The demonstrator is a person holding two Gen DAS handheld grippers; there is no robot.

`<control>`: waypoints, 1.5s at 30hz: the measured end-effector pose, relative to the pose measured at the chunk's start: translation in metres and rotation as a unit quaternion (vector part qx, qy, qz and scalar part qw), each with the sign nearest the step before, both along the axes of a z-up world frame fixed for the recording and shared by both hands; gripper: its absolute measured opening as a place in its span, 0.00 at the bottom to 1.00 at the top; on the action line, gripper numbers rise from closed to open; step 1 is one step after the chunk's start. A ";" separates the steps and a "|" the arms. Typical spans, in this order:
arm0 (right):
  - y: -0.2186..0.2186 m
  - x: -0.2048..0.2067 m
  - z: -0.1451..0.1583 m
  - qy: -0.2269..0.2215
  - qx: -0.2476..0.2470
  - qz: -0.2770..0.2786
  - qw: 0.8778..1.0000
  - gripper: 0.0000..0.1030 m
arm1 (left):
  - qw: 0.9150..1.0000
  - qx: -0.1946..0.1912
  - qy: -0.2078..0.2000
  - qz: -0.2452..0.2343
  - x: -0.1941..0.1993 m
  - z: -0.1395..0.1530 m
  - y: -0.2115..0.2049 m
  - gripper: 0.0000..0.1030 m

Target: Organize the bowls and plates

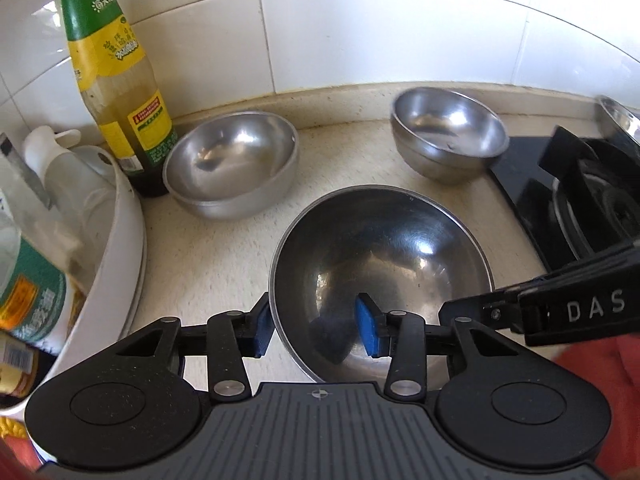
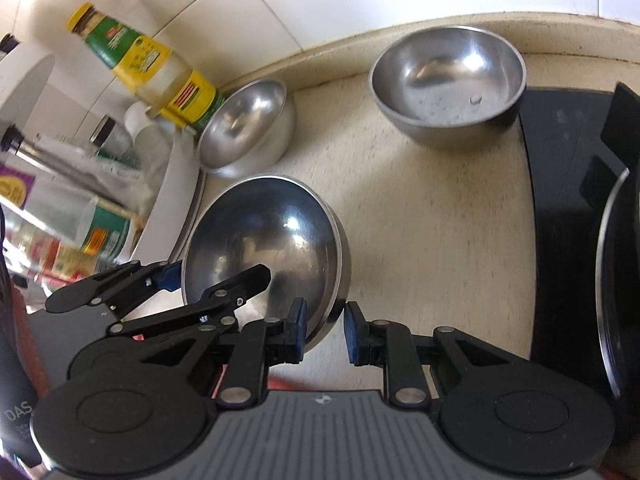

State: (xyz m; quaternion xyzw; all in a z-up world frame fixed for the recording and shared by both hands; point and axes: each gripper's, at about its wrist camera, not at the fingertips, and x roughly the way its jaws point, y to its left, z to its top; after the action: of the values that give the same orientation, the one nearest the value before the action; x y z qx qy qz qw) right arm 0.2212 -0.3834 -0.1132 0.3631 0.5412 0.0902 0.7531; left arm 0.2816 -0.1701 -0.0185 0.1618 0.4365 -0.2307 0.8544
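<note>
From the left wrist view, the left hand-held gripper straddled the near-left rim of the large steel bowl, one blue pad outside the wall and the other inside the basin; the pads stood apart with a visible gap on the inner side, so it looked spread and not yet clamped on the rim. That bowl sat on the counter directly ahead of the fingers. Farther ahead and to the left stood a second steel bowl, touching or just beside a sauce bottle, and farther ahead to the right sat a third steel bowl at the edge of the black stove. A white tub of jars lay to the left. From the right wrist view, the right hand-held gripper bracketed the near-right rim of the same large bowl, its left pad inside or against the wall and its right pad clear of it, so it too appeared released. The left hand-held gripper showed on the bowl's far-left side. The bowl by the bottle and the bowl by the stove stood well apart, ahead-left and ahead-right. Judging from this, the organizing had barely begun: all three bowls stood separately, none nested, no plates were visible, and lifting and stacking still remained.
</note>
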 end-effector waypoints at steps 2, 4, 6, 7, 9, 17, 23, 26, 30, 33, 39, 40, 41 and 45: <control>0.003 -0.006 0.002 0.002 -0.001 0.008 1.000 0.24 | 1.000 0.000 0.005 -0.003 -0.008 -0.001 0.002 0.48; 0.006 -0.010 0.004 0.005 -0.002 0.015 1.000 0.24 | 1.000 0.000 0.008 -0.005 -0.015 -0.002 0.004 0.48; 0.009 -0.014 0.003 0.009 -0.002 0.019 1.000 0.24 | 1.000 0.001 0.011 -0.006 -0.019 -0.004 0.007 0.48; 0.010 -0.015 0.003 0.010 -0.002 0.021 1.000 0.24 | 1.000 0.002 0.012 -0.007 -0.022 -0.005 0.008 0.48; 0.012 -0.017 0.003 0.013 -0.003 0.026 1.000 0.24 | 1.000 0.003 0.016 -0.008 -0.026 -0.007 0.010 0.48; 0.013 -0.021 -0.004 0.019 -0.005 0.025 0.999 0.24 | 0.999 0.010 0.030 -0.010 -0.035 -0.018 0.013 0.48; 0.009 -0.019 -0.003 0.016 -0.009 0.016 1.000 0.24 | 0.999 0.007 0.029 -0.010 -0.036 -0.017 0.013 0.48; 0.007 -0.020 -0.001 0.013 -0.014 0.014 1.000 0.24 | 1.000 0.005 0.023 -0.010 -0.035 -0.014 0.013 0.51; 0.005 -0.019 0.003 0.007 -0.017 0.011 1.000 0.24 | 1.000 0.004 0.011 -0.010 -0.035 -0.010 0.014 0.57; 0.003 -0.020 0.006 0.003 -0.021 0.011 1.000 0.24 | 1.000 0.003 0.005 -0.008 -0.035 -0.006 0.016 0.60; 0.000 -0.020 0.016 -0.006 -0.034 0.008 0.999 0.24 | 1.000 0.003 -0.008 0.001 -0.033 0.003 0.023 0.65; -0.001 -0.020 0.019 -0.009 -0.038 0.006 0.999 0.24 | 1.000 0.003 -0.011 0.002 -0.033 0.005 0.025 0.65; -0.003 -0.019 0.022 -0.013 -0.041 0.005 0.999 0.24 | 1.000 0.002 -0.014 0.005 -0.032 0.008 0.027 0.65; -0.010 -0.012 0.036 -0.032 -0.051 -0.003 0.998 0.24 | 0.999 -0.001 -0.031 0.021 -0.026 0.019 0.036 0.67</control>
State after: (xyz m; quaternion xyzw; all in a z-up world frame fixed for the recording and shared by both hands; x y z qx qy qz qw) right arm 0.2094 -0.3930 -0.0776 0.3223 0.5194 0.0720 0.7881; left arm 0.2551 -0.1344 0.0001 0.1589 0.4124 -0.2085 0.8725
